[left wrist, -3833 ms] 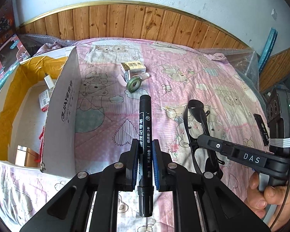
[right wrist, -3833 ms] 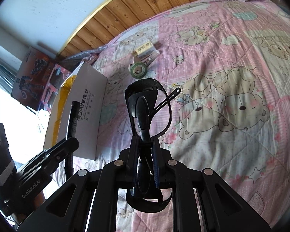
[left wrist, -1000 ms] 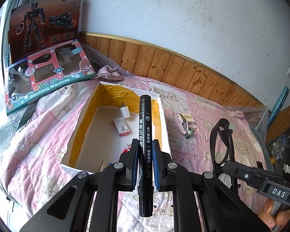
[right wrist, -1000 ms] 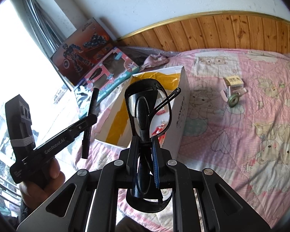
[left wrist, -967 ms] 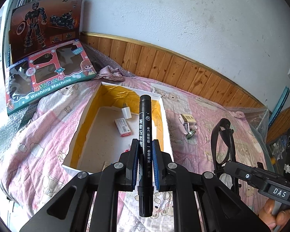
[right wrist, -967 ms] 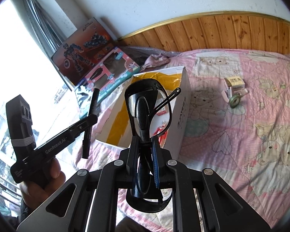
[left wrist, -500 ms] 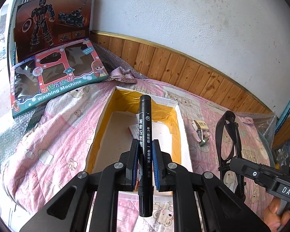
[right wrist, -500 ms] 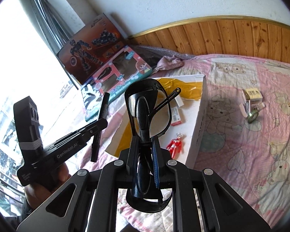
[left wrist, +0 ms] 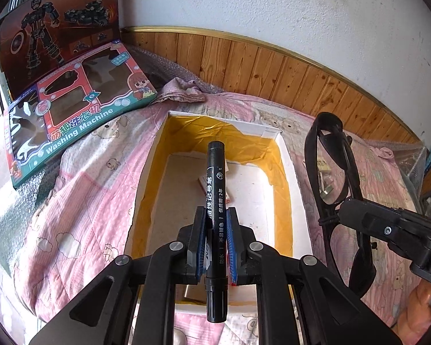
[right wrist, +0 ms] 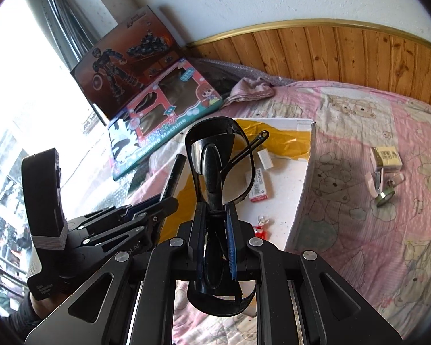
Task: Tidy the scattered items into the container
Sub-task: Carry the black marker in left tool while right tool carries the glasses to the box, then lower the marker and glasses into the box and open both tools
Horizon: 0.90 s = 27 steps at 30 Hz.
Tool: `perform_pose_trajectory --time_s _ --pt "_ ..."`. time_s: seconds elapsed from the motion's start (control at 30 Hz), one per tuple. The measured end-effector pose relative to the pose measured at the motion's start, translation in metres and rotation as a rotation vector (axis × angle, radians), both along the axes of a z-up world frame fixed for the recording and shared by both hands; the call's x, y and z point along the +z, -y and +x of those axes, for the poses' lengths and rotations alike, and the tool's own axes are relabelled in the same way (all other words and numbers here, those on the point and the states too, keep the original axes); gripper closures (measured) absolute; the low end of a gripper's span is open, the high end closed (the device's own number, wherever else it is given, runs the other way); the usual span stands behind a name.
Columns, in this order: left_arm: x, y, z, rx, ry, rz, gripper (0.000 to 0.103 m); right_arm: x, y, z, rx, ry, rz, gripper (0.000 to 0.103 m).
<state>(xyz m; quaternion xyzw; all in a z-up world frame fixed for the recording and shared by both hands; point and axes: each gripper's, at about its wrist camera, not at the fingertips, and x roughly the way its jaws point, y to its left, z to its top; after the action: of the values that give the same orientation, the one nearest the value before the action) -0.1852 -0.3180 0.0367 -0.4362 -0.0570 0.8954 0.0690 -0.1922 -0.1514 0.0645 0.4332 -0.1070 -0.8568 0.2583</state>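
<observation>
Both tongs are loaded: left gripper [left wrist: 215, 244] is clamped tight on a black marker [left wrist: 214, 201], blue pads pressed to its barrel at the centre of the left wrist view, cap pointing up the frame, the marker's lower end sticking out below the fingers. Behind that marker sits the open cardboard box [left wrist: 284, 178], white rim, yellow-lined inner walls, filling the middle of the frame on a pink bear-print quilt [left wrist: 80, 201]. On the box floor a small red-and-white packet [right wrist: 258, 185] lies flat, a white eraser-like block [right wrist: 265, 154] above it, and a little red toy figure [right wrist: 261, 225] shows lower down in the right wrist view.

Right gripper [right wrist: 215, 235] is closed on a pair of black glasses [right wrist: 219, 158], folded, held upright at frame centre, one temple arm poking out to the upper right. Out on the quilt, at the right edge of that view, a small cream carton [right wrist: 386, 156], a pink clip-like item [right wrist: 372, 182] and a green tape roll [right wrist: 383, 195] sit well apart from the box. Upper left: a washing machine toy box [left wrist: 80, 109] and a dark robot toy box [left wrist: 57, 23] lean by the wood-panelled wall [left wrist: 273, 69]
</observation>
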Motion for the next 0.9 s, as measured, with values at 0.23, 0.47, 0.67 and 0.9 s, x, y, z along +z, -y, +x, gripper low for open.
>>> perform_pose_trajectory --time_s 0.23,0.47,0.67,0.9 --pt "-0.01 -0.004 -0.019 -0.011 0.037 -0.042 0.089 -0.015 0.001 -0.03 -0.01 0.033 0.023 0.089" --pt "-0.022 0.0 -0.04 -0.012 0.106 -0.035 0.089 -0.032 0.008 -0.054 -0.004 0.064 0.065 0.089" --pt "-0.033 -0.001 -0.058 -0.018 0.181 -0.028 0.089 -0.045 0.01 -0.077 -0.016 0.104 0.084 0.089" --pt "-0.042 -0.001 -0.077 -0.001 0.218 -0.053 0.089 -0.058 0.014 -0.098 -0.023 0.128 0.125 0.089"
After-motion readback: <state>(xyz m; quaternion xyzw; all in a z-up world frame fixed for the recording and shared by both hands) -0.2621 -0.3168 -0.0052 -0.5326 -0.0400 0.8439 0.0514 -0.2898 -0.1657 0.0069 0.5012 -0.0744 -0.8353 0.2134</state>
